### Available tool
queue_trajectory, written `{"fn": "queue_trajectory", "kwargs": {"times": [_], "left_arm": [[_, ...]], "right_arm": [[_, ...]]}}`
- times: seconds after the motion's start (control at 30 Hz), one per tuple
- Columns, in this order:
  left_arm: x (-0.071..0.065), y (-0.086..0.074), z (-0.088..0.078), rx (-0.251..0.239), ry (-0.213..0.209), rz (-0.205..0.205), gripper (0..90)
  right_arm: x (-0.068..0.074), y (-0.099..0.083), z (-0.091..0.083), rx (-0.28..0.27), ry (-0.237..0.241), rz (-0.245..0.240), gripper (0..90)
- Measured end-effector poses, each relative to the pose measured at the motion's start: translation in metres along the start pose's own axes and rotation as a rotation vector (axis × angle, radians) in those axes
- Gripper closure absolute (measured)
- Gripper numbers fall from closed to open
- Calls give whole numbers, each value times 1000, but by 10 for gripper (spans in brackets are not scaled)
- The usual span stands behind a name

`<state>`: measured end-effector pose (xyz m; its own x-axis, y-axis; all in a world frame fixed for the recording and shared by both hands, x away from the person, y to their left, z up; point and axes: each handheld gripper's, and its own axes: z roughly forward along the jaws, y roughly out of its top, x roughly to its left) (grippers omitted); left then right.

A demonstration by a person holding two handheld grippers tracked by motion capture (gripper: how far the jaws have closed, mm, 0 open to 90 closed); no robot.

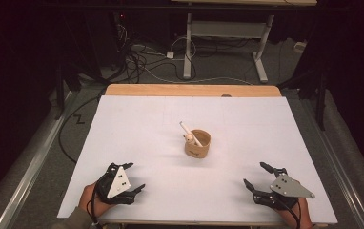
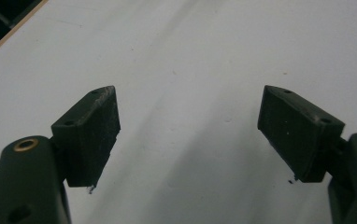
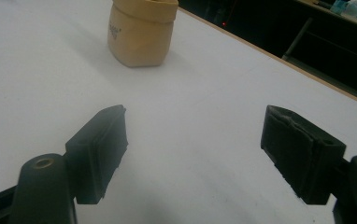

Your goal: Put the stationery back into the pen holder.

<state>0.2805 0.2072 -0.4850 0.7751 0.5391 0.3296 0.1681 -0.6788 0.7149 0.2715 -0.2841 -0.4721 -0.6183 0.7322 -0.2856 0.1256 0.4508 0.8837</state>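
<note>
A tan holder cup (image 1: 197,144) stands near the middle of the white table (image 1: 137,124). A white pen (image 1: 190,132) with a small figure top leans out of it to the left. My left gripper (image 1: 135,177) rests near the front left of the table, open, with bare white surface between its fingers (image 2: 92,135). My right gripper (image 1: 256,175) sits at the front right, also open and holding nothing. Beyond the right gripper's fingers (image 3: 103,149), the tan cup (image 3: 141,32) stands upright, well apart from them.
The table's wooden far edge (image 1: 192,89) shows behind the white sheet. Beyond it are cables on the floor (image 1: 142,62) and a white desk frame (image 1: 225,43). Metal rails (image 1: 32,157) run along both sides of the table.
</note>
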Motion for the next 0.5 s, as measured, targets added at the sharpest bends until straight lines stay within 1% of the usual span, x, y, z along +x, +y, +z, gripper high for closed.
{"fn": "queue_trajectory", "kwargs": {"times": [0.1, 0.17, 0.23, 0.3, 0.37, 0.43, 0.5], "left_arm": [[0, 0, 0, 1, 1, -5, 204], [-1, 1, 0, -6, 3, -8, 204], [-1, 2, 1, 0, 4, 2, 204], [-1, 2, 1, 2, 1, 4, 204], [-1, 2, 1, 1, 3, 1, 204], [0, 2, 1, -3, 7, -11, 204], [1, 2, 1, -1, 9, -13, 204]], "right_arm": [[0, -1, 0, 5, -2, 0, 228], [0, -1, -1, 5, -9, 0, 229], [0, -2, -2, 3, -11, -3, 229], [-1, -3, -3, 4, -14, -3, 229], [-2, -3, -3, 0, -20, 6, 229], [-2, -2, -3, -4, -19, 7, 228], [-1, -1, -3, -3, -16, 4, 228]]}}
